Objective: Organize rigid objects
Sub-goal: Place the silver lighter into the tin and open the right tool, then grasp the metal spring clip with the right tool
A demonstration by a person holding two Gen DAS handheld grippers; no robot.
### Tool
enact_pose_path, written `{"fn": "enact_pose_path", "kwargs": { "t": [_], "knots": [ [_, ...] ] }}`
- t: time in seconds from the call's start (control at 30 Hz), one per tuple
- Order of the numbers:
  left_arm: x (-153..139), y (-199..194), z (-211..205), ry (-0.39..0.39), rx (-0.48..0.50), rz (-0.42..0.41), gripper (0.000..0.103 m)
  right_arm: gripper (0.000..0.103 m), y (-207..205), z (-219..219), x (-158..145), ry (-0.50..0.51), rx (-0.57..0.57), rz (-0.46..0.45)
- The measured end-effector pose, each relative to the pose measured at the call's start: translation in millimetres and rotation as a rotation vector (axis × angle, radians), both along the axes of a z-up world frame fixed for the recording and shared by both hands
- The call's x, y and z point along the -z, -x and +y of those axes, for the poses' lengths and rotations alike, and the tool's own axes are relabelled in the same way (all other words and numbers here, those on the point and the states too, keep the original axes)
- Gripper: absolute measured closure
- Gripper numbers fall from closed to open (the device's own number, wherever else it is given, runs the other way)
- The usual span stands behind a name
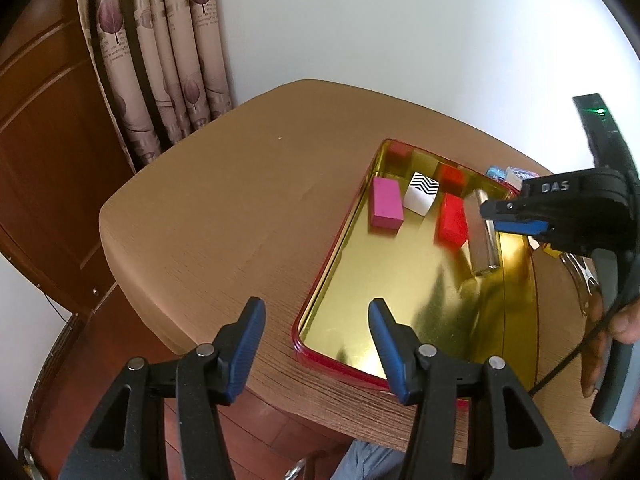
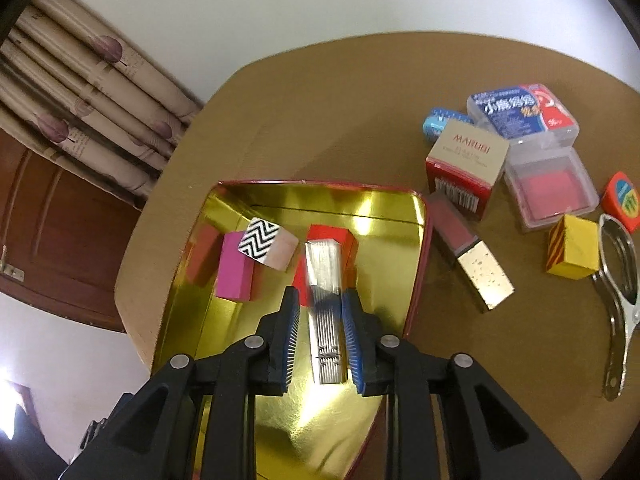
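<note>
Silver ribbed box point(image 2: 325, 312) lies flat in the gold tin point(image 2: 384, 204), just in front of the red block point(image 2: 332, 236), with the right gripper point(image 2: 320, 334) straddling it; the blue pads point(image 2: 291, 336) stand a little off its long sides, so the jaws look slackened, not clamped, and the step in hand seems to be letting the box go. To do that well, I judge the pads should part evenly and lift straight off, so the box neither drags nor knocks the red block; it wants to stay parallel to its neighbours. The left gripper point(image 1: 316, 344) hangs over the near corner of the tin with jaws apart and nothing between them.

Inside the tin, left to right in the right wrist view: a pink block point(image 2: 236, 266); a white cube with zigzag top point(image 2: 266, 248) leaning against it; the red block; the silver box. Right of the tin, on the table point(image 2: 320, 120): a lipstick case point(image 2: 472, 256), a Marubi carton point(image 2: 466, 164), plastic boxes, a yellow cube point(image 2: 574, 252) and a metal opener point(image 2: 618, 280), not yet stowed.
</note>
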State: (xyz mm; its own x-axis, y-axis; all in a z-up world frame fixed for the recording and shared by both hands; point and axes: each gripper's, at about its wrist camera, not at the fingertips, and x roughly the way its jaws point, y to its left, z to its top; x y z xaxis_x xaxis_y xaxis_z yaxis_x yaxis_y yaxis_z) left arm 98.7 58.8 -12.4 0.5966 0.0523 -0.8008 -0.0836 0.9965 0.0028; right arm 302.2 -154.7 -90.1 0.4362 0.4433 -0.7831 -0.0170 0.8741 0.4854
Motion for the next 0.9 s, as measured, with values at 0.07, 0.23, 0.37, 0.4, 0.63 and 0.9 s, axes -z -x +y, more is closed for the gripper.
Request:
{"fn": "enact_pose_path", "kwargs": {
  "t": [0.07,0.23,0.37,0.4,0.63,0.9],
  "knots": [
    [0,-1,-1,-0.009,-0.001,-0.001,0.048,0.069,9,-10,-8,-0.042,0.006,-0.035],
    [4,-1,-3,-0.018,0.0,0.016,0.048,0.047,54,-53,-24,0.018,0.026,-0.139],
    [4,1,-2,0.002,-0.009,0.02,0.048,0.035,79,-99,-19,0.237,0.03,-0.149],
    [4,1,-3,0.006,-0.007,0.021,0.048,0.03,81,-114,-14,0.324,0.025,-0.132],
    [8,4,-19,-0.044,0.03,0.029,0.048,0.028,59,-158,10,0.507,-0.023,-0.042],
    [13,2,-21,-0.059,0.037,0.046,0.048,0.031,26,-145,36,0.582,-0.058,0.011]
  ]
}}
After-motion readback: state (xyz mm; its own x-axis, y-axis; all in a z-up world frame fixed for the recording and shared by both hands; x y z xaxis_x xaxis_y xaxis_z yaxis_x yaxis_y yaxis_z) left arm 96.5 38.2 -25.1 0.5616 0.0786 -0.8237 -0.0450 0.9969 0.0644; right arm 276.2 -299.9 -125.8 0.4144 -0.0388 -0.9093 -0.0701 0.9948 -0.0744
